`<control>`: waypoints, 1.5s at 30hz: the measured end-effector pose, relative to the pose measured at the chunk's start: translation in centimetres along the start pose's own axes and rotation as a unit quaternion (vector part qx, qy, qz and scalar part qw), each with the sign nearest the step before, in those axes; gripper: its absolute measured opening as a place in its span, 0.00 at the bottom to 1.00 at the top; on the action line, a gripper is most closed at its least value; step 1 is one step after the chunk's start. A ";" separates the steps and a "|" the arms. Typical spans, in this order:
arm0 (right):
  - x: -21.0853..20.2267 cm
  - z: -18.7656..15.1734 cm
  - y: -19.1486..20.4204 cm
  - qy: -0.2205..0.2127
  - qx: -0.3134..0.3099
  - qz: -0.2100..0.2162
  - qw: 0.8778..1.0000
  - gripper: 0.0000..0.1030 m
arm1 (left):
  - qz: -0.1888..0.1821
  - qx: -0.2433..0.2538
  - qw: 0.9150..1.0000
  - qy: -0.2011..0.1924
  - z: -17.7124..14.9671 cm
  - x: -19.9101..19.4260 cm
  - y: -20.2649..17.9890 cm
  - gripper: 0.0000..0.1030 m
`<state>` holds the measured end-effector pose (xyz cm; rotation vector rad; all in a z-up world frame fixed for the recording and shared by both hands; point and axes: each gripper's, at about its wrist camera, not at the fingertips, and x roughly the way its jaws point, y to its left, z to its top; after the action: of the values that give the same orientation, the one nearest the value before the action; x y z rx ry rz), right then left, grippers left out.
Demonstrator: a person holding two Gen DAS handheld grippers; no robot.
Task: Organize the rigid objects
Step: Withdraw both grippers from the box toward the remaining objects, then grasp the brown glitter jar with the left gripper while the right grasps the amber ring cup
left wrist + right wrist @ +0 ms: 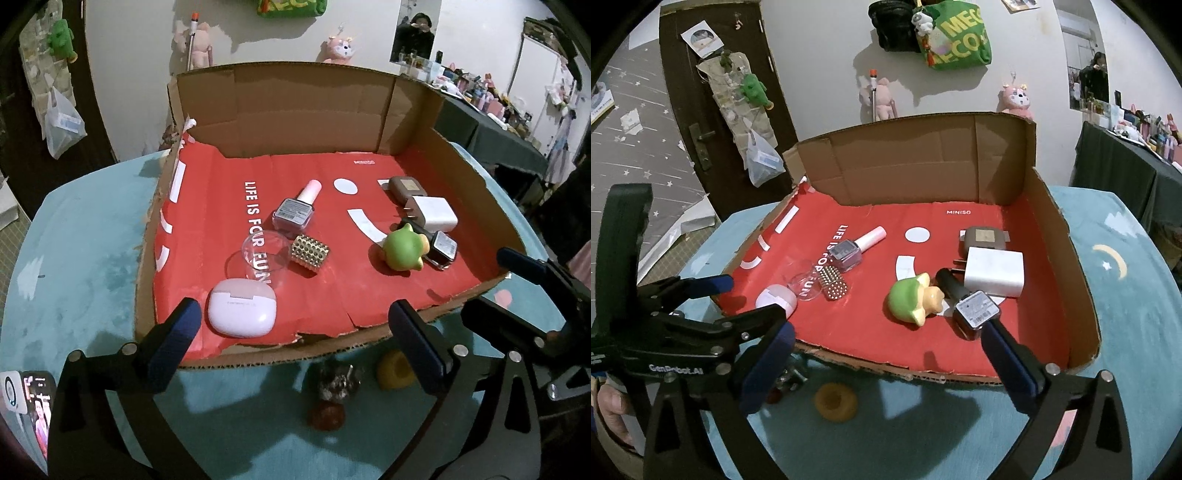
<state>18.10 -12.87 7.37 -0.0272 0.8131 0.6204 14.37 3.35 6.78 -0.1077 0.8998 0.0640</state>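
Observation:
A cardboard box (295, 107) with a red liner holds a white earbud case (241, 308), a clear round lid (264, 253), a studded gold band (309, 253), a pink-capped nail polish (297, 208), a green turtle toy (402, 249), a dark nail polish (441, 248), a white charger (434, 213) and a brown case (406, 186). On the blue cloth in front lie a yellow ring (395, 369), a crumpled shiny thing (338, 380) and a red-brown bead (328, 415). My left gripper (295, 332) is open and empty over the box's near edge. My right gripper (886, 347) is open and empty beside it.
The box (1067, 236) sits on a table covered in blue cloth (1137, 295). A phone (37, 406) is at the left edge. Plush toys hang on the wall behind. A dark cluttered table (491, 129) stands far right.

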 end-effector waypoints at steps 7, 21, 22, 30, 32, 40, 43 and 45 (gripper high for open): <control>-0.9 -0.7 0.4 -0.003 -0.005 0.002 1.000 1.00 | -0.016 -0.005 1.000 -0.004 -1.1 -1.1 0.4 1.00; -2.0 -2.4 0.9 0.004 -0.011 0.013 1.000 1.00 | -0.019 0.008 1.000 0.016 -3.5 -1.2 0.0 1.00; -2.0 -2.5 0.9 0.005 -0.011 0.013 1.000 1.00 | -0.022 0.007 1.000 0.018 -3.7 -1.2 0.0 1.00; -2.0 -3.8 1.1 0.016 -0.017 0.016 1.000 1.00 | -0.028 0.002 0.999 0.023 -4.8 -1.3 0.2 1.00; -1.9 -4.1 1.3 0.019 -0.021 0.015 0.999 1.00 | -0.022 0.005 0.999 0.025 -5.1 -1.3 0.1 1.00; -1.2 -5.4 1.9 0.035 -0.038 0.014 0.999 0.97 | -0.013 0.011 0.999 0.042 -6.2 -0.1 0.1 1.00; -0.8 -5.7 2.0 0.043 -0.043 0.015 0.998 0.87 | -0.005 0.005 0.999 0.043 -6.3 0.3 0.4 0.99; -0.5 -6.0 2.1 0.049 -0.046 0.016 0.998 0.83 | -0.006 0.000 0.999 0.045 -6.4 0.6 0.6 0.99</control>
<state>12.74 -12.95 4.02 -0.1288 0.8813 0.6904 9.69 3.23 2.36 -0.1160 0.9885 0.0486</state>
